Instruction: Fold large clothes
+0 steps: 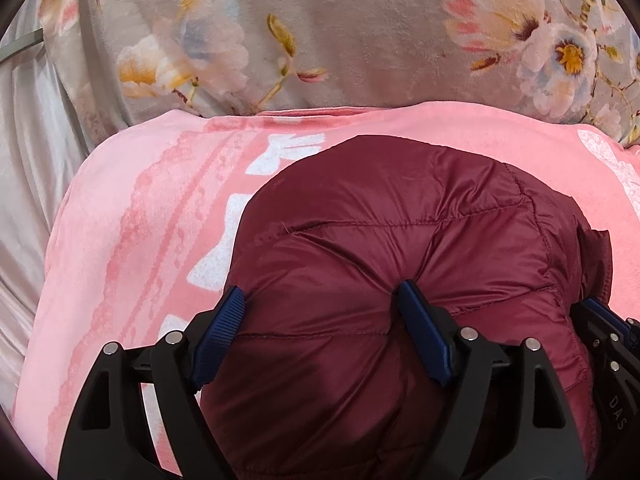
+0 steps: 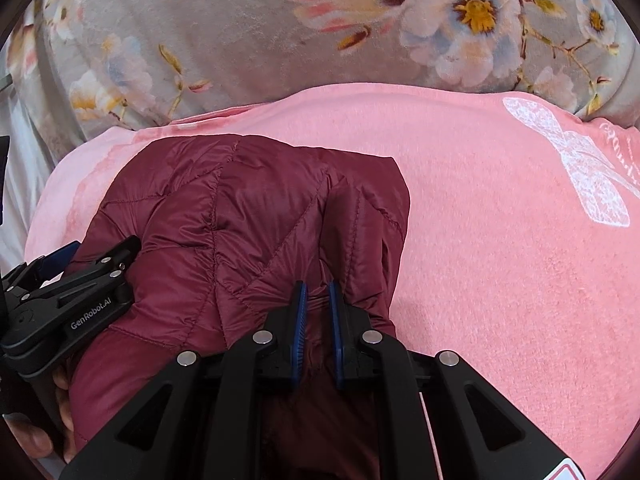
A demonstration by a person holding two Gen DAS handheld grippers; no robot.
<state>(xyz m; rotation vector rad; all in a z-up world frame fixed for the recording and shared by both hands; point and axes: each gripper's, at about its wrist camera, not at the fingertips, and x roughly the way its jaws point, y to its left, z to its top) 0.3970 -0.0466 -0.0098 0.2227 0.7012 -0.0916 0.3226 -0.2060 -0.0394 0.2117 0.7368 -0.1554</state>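
Two tongs (left (image 1: 322, 304), right (image 2: 318, 294)), one jacket (image 1: 400, 220)

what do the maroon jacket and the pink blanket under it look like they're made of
Maroon jacket: likely thin nylon or polyester shell with padded filling; it has a slight sheen, stitched quilt lines and puffy panels.
Pink blanket: looks like soft fleece or plush, matte and fuzzy, with white printed patterns. The exact fibre cannot be told.

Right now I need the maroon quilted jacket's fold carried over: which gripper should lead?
Right. The right gripper already pinches the maroon quilted jacket; the left gripper stands wide, gripping nothing.
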